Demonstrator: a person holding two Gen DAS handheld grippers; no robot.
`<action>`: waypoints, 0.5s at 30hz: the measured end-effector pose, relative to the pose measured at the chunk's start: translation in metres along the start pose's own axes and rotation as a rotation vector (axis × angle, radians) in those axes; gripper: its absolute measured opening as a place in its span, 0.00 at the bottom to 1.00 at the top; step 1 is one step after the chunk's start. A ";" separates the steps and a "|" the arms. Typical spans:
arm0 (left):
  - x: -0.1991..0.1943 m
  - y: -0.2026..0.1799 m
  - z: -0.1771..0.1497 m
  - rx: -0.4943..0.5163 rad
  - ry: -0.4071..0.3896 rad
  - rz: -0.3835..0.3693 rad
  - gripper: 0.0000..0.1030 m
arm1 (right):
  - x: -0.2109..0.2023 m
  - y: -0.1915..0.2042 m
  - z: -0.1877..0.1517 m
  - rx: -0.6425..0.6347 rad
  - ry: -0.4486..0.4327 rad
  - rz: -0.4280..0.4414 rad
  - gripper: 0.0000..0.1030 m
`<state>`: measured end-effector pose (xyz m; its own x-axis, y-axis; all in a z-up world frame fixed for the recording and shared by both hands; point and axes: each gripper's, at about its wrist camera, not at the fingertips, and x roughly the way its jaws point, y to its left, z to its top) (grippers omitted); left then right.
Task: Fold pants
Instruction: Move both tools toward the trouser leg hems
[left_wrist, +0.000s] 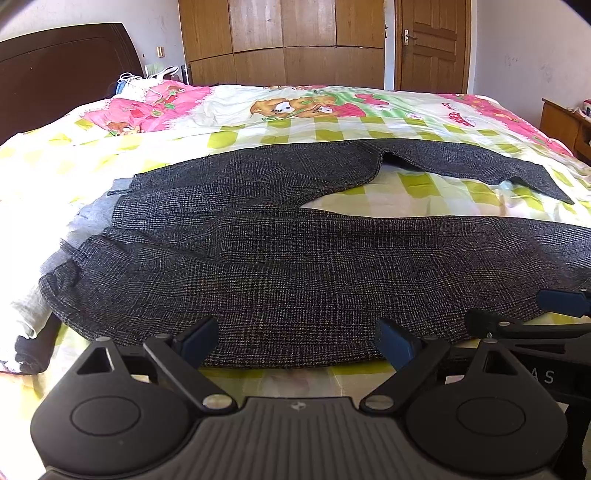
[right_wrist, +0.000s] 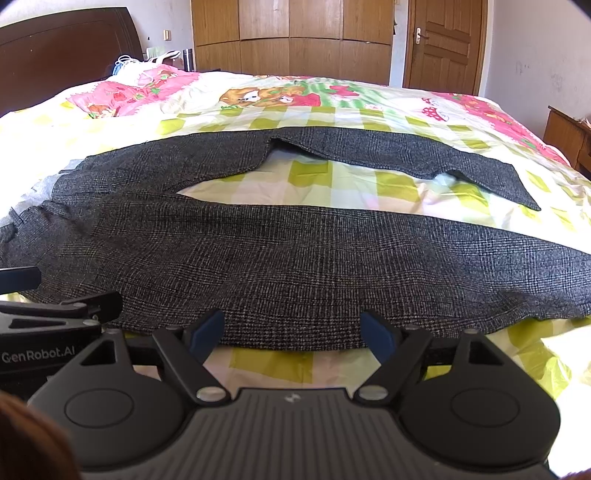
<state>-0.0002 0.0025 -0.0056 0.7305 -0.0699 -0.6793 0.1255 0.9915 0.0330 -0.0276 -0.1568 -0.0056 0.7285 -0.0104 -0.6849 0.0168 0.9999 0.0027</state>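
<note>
Dark grey checked pants lie spread flat on the bed, waist at the left, both legs running right with a gap between them. They also show in the right wrist view. My left gripper is open and empty, its blue-padded fingers just short of the near leg's front edge. My right gripper is open and empty at the same near edge, further right. The right gripper also shows at the right of the left wrist view. The left gripper's body shows at the left of the right wrist view.
The bed has a bright cartoon-print quilt with yellow-green checks. A dark headboard stands at the left. Wooden wardrobes and a door are beyond the bed. A wooden side table is at the right.
</note>
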 end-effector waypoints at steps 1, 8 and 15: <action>0.000 0.000 0.000 -0.001 -0.001 -0.002 0.98 | 0.000 0.000 0.000 0.000 0.000 0.001 0.78; -0.003 0.006 0.002 -0.019 -0.010 -0.020 0.98 | -0.002 0.001 0.005 -0.004 0.005 0.011 0.77; -0.015 0.040 0.014 -0.035 -0.054 0.011 0.99 | -0.002 0.022 0.028 -0.041 -0.017 0.093 0.77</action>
<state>0.0032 0.0420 0.0160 0.7670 -0.0635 -0.6385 0.0939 0.9955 0.0138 -0.0096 -0.1352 0.0166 0.7372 0.0826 -0.6707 -0.0794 0.9962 0.0354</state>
